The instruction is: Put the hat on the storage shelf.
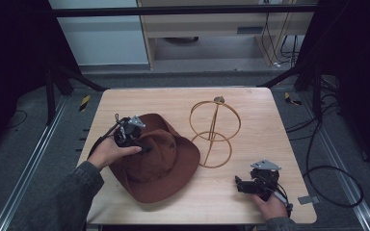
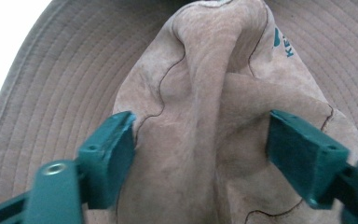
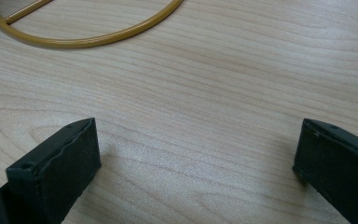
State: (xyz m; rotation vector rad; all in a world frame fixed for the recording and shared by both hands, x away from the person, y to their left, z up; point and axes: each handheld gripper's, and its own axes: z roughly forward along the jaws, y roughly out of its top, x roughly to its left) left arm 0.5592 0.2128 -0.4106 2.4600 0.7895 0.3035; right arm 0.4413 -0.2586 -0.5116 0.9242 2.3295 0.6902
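Looks like the grab stage of getting the brown brimmed hat (image 1: 161,163) off the table and, probably, onto the gold wire hat stand (image 1: 215,132).

Starting closest in: left gripper (image 2: 200,140) parked right over the hat's crown (image 2: 214,116), jaws spread wide with a raised fold of the crown sitting between them. Left pad seems to be touching or just about touching the fabric; right pad close to it too, but can't tell if it's actually pressing. Not clamped yet, anyway. Past the jaw tips, crown pinches up into a ridge, then the stitched brim (image 2: 65,84) fans out behind and to both sides. Some teal lettering off to the upper right of the right jaw, too cropped to read.

Right gripper (image 3: 196,154) also wide open, nothing between the jaws but bare wooden table (image 3: 223,84). Ahead of the left jaw and well beyond the tips, a curve of the stand's base ring (image 3: 93,39). So idle, facing the stand.

From up high: left gripper (image 1: 131,132) on the near-left part of the crown, right gripper (image 1: 260,183) resting near the table's front right, hat lying flat just beside the stand with the brim edge close to the lower ring.

Next move, best guess: close the left jaws on that fold, firm enough that soft fabric doesn't slip, then lift straight. Might need the right gripper to steady the stand, since a light wire frame could tip.
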